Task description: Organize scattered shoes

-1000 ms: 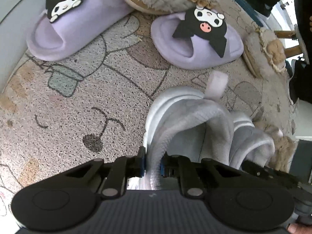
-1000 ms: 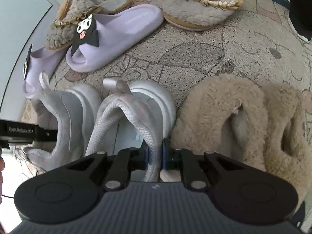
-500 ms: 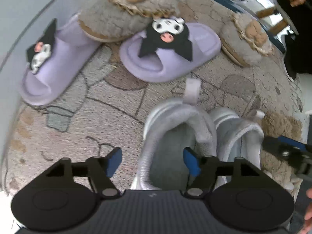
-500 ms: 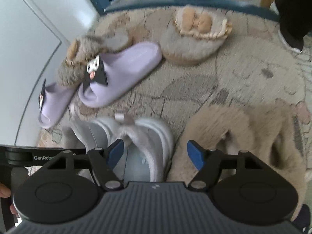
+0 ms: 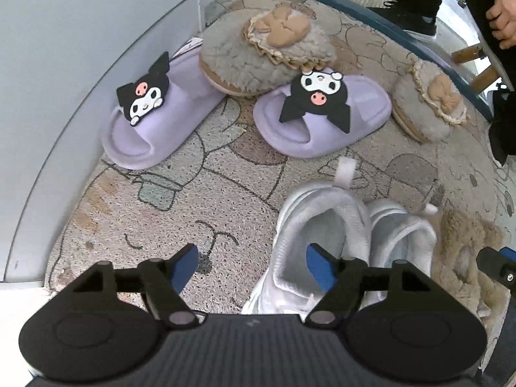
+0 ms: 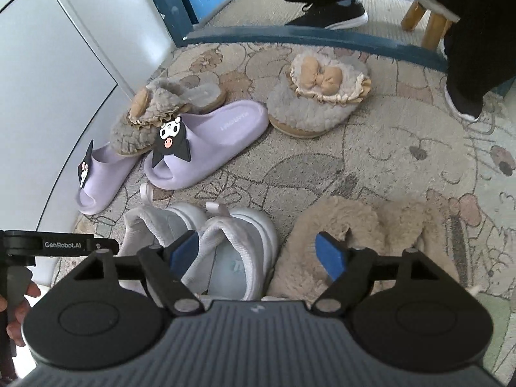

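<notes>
Two white sneakers stand side by side on the patterned rug, the left sneaker [image 5: 319, 225] [image 6: 154, 225] and the right sneaker [image 5: 403, 229] [image 6: 238, 242]. My left gripper [image 5: 251, 266] is open above the left sneaker, holding nothing. My right gripper [image 6: 258, 253] is open over the right sneaker, also empty. A pair of beige furry slippers [image 6: 371, 235] [image 5: 464, 251] lies right of the sneakers. Two purple cartoon slides [image 5: 161, 113] [image 5: 322, 113] [image 6: 206, 142] and two grey fluffy bow slippers [image 5: 261, 51] [image 5: 429, 103] [image 6: 319, 100] lie scattered farther back.
A grey cabinet wall [image 5: 80, 48] [image 6: 48, 80] borders the rug on the left. A dark blue rug edge [image 6: 322, 37] runs along the back. A person's legs and black shoes [image 6: 329, 13] stand beyond it, next to a wooden stool [image 6: 429, 25].
Both grippers were shut on the white sneakers' collars a second ago. They have let go, opened wide and pulled back, leaving the sneakers standing together on the rug.
</notes>
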Demonstrator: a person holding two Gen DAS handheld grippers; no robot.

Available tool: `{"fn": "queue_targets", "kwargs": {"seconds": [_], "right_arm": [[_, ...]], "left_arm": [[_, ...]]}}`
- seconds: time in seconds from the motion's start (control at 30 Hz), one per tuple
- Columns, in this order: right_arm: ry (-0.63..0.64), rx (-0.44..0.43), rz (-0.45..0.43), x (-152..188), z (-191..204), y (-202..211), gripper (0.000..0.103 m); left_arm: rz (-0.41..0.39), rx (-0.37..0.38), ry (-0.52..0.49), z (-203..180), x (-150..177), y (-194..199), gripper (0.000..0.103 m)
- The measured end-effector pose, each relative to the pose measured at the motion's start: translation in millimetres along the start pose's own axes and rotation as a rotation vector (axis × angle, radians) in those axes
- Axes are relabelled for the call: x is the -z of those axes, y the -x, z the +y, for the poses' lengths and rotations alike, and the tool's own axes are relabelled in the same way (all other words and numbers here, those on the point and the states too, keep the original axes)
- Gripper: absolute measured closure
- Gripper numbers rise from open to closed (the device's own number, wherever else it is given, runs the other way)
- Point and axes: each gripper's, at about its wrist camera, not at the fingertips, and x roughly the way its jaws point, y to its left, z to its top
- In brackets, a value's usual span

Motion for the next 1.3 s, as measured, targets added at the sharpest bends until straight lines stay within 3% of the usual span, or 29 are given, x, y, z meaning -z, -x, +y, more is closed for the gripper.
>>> {"fn": "queue_targets", "kwargs": {"seconds": [0.2,0.43,0.6,0.63,0.77,0.97,1.1,1.2,1.3], "right_arm": [[0.003,0.012,-0.023,3,-1,17,0.021],[0.039,0.040,-0.047,4,11,46,0.008],[0.053,0.058,-0.057,5,18,71,0.006],[0.055,0.063,-0.063,5,19,79,0.000],[0.050,0.100,-0.109,0,16,109,0.000],[0.040,0.097,-0.109,-12,13,118,0.000],[0.068,0.072,-0.094,-19,16,113,0.000],[0.090,0.053,-0.082,-25,18,109,0.000],[0.103,0.036,-0.059,-30,17,103,0.000]], "left_arm": [[-0.018,0.000,-0.024,-3,5,16,0.027],[-0.045,-0.063,-0.053,2,12,41,0.023],[-0.043,-0.109,-0.055,10,18,63,0.020],[-0.051,-0.114,-0.056,12,18,72,0.020],[-0.100,-0.125,-0.061,21,16,109,0.006],[-0.125,-0.134,-0.080,29,9,136,0.005],[-0.158,-0.153,-0.090,34,2,141,0.004],[-0.192,-0.193,-0.159,30,-9,133,0.004],[-0.202,-0.189,-0.220,29,-23,110,0.004]]}}
